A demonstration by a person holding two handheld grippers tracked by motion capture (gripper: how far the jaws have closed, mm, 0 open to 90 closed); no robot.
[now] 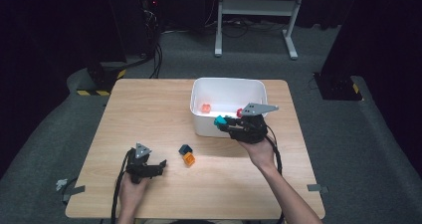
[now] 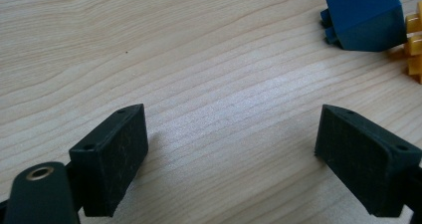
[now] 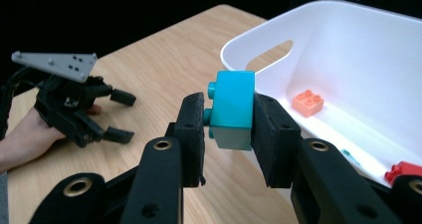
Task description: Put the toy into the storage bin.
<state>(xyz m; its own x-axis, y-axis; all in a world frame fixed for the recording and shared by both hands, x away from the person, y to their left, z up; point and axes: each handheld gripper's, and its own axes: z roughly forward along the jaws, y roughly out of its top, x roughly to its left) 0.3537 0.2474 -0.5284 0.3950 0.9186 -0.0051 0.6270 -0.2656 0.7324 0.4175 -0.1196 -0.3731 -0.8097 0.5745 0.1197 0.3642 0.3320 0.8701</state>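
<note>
right tongs (image 3: 229,129) clamp teal block (image 3: 231,109) beside white bin (image 3: 278,35); left tongs (image 2: 231,154) gape over table (image 2: 199,59).

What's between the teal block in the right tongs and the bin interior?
Only the white bin's near rim. The right tongs hold the teal block just outside that rim, about level with it. Inside lie an orange brick and a red one, off to the sides.

A wooden table (image 1: 149,114) stands on grey carpet (image 1: 348,134), dark curtains behind.
</note>
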